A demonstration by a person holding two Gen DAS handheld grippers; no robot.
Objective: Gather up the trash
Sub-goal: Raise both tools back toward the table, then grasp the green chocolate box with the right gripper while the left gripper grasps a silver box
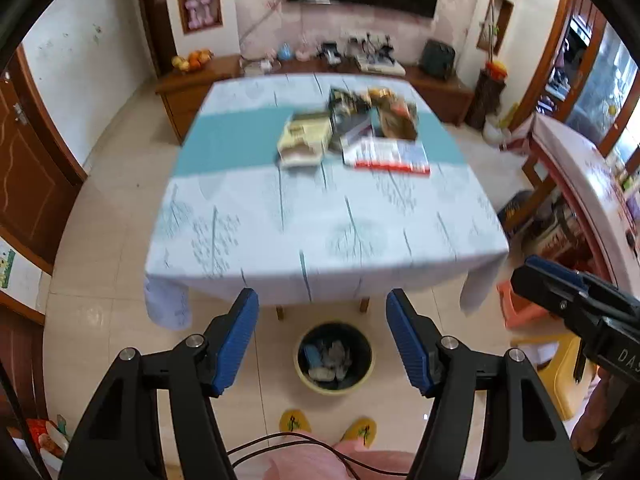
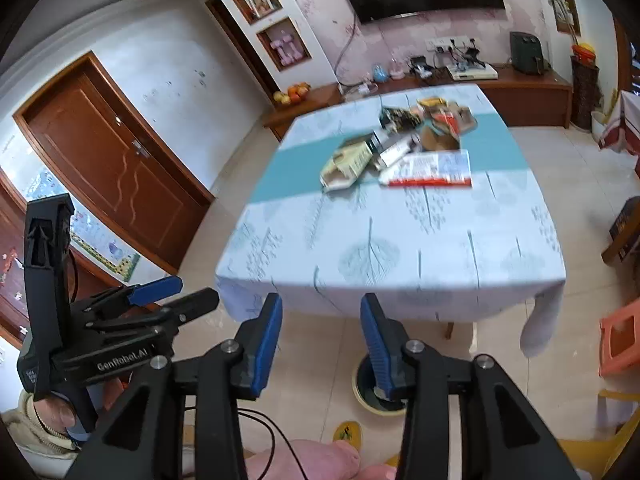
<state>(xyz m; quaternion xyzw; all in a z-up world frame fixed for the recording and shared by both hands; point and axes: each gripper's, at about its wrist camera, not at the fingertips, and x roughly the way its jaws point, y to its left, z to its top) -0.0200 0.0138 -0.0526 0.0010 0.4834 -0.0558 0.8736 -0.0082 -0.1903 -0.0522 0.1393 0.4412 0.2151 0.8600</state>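
Both grippers are held high above the near edge of the surface (image 1: pixel 248 216), angled down, with nothing carried. The left gripper (image 1: pixel 322 340) has its fingers (image 1: pixel 236 340) spread wide with nothing between them; the right gripper (image 2: pixel 320 344) also has its fingers (image 2: pixel 266 348) parted and empty, less widely.

The trash (image 1: pixel 352 128) is piled on the far half of the surface, across the teal band: a pale box (image 1: pixel 304 140) at the left, a flat red-and-white pack (image 1: pixel 388 156) nearest, and darker wrappers (image 1: pixel 348 112) and a brown carton (image 1: pixel 396 118) behind, overlapping. Contents and exact shapes are blurred.

The bin (image 1: pixel 334 356) stands on the floor below the near edge, between the grippers, already holding some items.

Risks, as judged:
- The pile is well apart from the grippers; a long reach over the cloth is needed, and the cloth may be dragged by a low finger.
- The flat pack lies flush; the fingers may slide over it instead of catching an edge.
- Overlapped pieces may be pulled along and dropped beside the bin.
- The two grippers are close together; a collision is possible if both go for the same piece.
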